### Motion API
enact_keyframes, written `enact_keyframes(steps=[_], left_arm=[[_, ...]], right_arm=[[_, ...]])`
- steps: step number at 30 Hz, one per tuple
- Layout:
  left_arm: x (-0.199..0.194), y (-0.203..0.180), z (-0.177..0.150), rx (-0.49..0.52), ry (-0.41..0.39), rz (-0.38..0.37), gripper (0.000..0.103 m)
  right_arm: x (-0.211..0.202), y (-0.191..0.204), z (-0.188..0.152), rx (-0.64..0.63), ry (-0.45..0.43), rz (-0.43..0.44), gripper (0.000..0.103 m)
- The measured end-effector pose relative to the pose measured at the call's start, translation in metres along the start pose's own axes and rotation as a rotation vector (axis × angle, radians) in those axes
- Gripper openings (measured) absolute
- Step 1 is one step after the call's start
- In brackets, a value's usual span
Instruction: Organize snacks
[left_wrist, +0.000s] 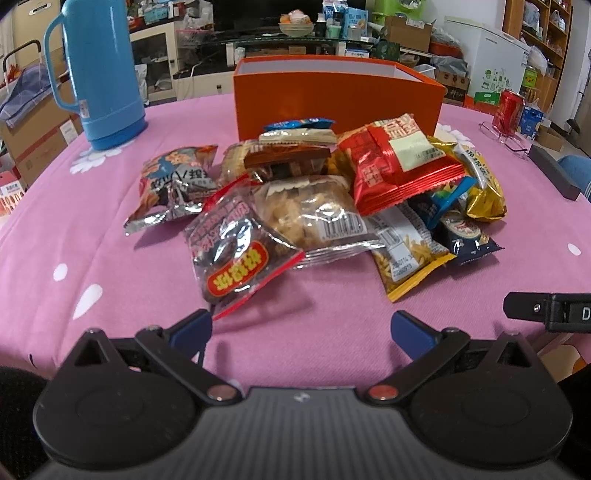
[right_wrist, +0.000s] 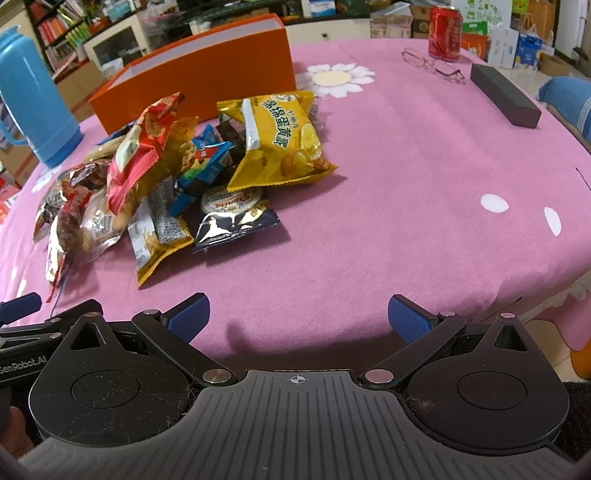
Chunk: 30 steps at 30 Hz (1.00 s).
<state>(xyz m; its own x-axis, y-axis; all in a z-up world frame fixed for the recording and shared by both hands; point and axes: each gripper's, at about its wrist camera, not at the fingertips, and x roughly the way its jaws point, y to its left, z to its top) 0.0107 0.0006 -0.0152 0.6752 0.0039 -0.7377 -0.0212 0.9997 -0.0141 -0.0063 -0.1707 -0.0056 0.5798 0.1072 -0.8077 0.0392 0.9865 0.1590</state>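
Observation:
A heap of several snack packets lies on the pink tablecloth in front of an open orange box (left_wrist: 338, 101) (right_wrist: 199, 75). Among them are a red packet (left_wrist: 399, 162) (right_wrist: 140, 147), a clear packet of biscuits (left_wrist: 314, 214), a dark packet with a red label (left_wrist: 236, 254), a yellow packet (right_wrist: 279, 138) and a dark blue packet (right_wrist: 232, 218). My left gripper (left_wrist: 301, 328) is open, just short of the heap's near edge. My right gripper (right_wrist: 298, 314) is open too, over bare cloth to the right of the heap. Both hold nothing.
A blue thermos jug (left_wrist: 99, 70) (right_wrist: 29, 96) stands at the back left. At the right are a red can (right_wrist: 445, 33) (left_wrist: 511, 109), spectacles (right_wrist: 432, 64) and a dark oblong case (right_wrist: 504, 94). The table's edge (right_wrist: 535, 295) curves close on the right.

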Motion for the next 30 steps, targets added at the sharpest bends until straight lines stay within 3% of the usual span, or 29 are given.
enact_keyframes(steps=[14,18,20,22,26,30], left_arm=[[0.002,0.000,0.000,-0.003,0.006,0.003,0.102],[-0.001,0.006,0.004,-0.020,-0.040,0.027,0.102],[0.003,0.011,0.006,-0.025,-0.042,0.047,0.102],[0.009,0.019,0.007,-0.044,-0.022,0.045,0.102],[0.020,0.033,0.008,-0.086,0.013,0.015,0.102],[0.027,0.046,0.008,-0.125,0.033,-0.007,0.102]], right_arm=[[0.000,-0.001,0.001,-0.001,-0.002,0.010,0.093],[-0.011,-0.004,0.006,0.011,-0.116,0.036,0.093],[-0.007,-0.003,0.016,-0.020,-0.154,-0.001,0.093],[0.007,-0.003,0.026,-0.049,-0.130,-0.037,0.093],[0.035,-0.005,0.030,-0.043,-0.055,-0.002,0.094],[0.041,0.002,0.021,-0.107,-0.093,-0.039,0.094]])
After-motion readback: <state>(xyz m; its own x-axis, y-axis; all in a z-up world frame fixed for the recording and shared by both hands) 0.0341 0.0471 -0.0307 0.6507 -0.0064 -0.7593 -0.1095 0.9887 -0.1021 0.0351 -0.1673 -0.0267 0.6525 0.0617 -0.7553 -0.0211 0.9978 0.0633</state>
